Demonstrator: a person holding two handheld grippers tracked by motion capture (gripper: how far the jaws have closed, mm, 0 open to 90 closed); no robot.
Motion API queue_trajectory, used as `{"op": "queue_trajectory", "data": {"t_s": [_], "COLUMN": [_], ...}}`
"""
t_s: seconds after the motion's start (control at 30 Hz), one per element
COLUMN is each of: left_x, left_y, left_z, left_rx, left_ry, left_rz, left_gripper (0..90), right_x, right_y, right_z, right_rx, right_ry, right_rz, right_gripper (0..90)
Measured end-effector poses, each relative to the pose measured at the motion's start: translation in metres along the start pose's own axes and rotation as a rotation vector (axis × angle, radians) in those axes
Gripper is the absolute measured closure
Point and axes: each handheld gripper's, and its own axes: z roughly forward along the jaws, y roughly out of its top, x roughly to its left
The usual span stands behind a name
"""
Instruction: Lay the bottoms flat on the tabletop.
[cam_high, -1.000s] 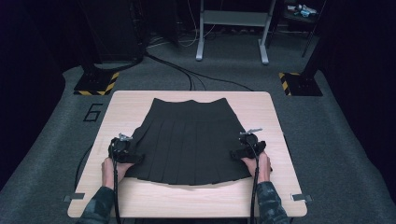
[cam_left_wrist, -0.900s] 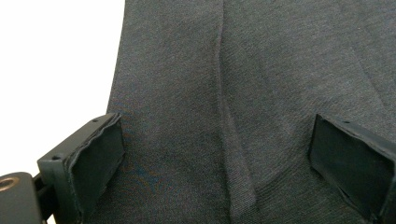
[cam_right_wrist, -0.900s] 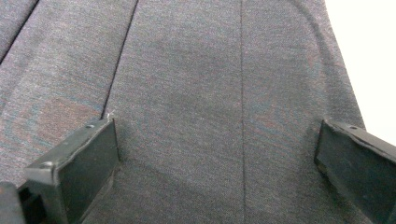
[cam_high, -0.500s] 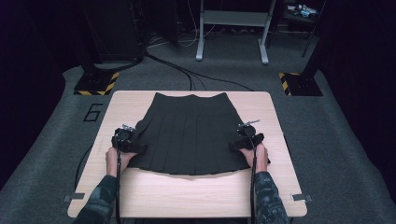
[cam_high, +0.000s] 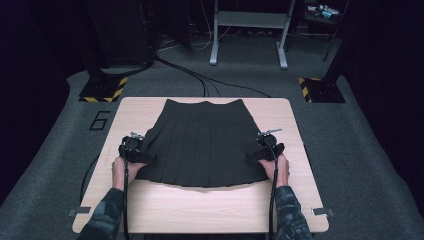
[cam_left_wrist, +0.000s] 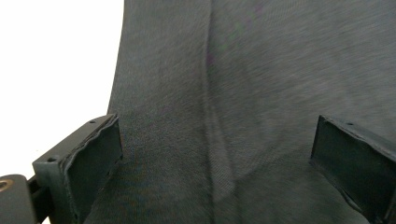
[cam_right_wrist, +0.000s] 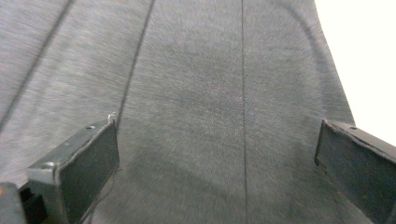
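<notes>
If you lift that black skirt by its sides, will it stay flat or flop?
Probably flop: the skirt is thin pleated cloth lying flat on the table, so its middle would likely sag. It looks light, and pushing would likely bunch it.

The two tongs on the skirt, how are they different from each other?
The left tongs sit at the skirt's left edge, the right tongs at its right edge. In the left gripper view a raised fold runs between the jaws; in the right gripper view the cloth between them lies flatter, with thin pleat lines. Both are wide open, pointing inward over the dark cloth, each held by a hand on the table.
</notes>
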Motion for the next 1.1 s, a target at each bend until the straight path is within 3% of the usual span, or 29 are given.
{"op": "queue_trajectory", "data": {"t_s": [0.3,0.47,0.7,1.1], "left_x": [-0.009,-0.013,-0.013,-0.002], "left_y": [0.000,-0.007,-0.030,-0.086], "left_z": [-0.035,-0.053,-0.073,-0.092], "left_rx": [-0.070,-0.100,-0.136,-0.128], "left_ry": [-0.039,-0.027,-0.006,0.019], "left_rz": [0.040,0.069,0.079,0.030], "left_gripper": [2.0,2.4,2.8,2.6], "right_x": [0.008,0.012,0.015,0.001], "right_y": [-0.005,-0.014,-0.040,-0.095], "right_z": [-0.045,-0.069,-0.094,-0.106], "right_rx": [-0.094,-0.133,-0.163,-0.186], "right_ry": [0.021,0.019,0.002,-0.020], "right_rz": [-0.030,-0.048,-0.072,-0.019], "right_gripper": [0.0,0.0,0.0,0.2]}}
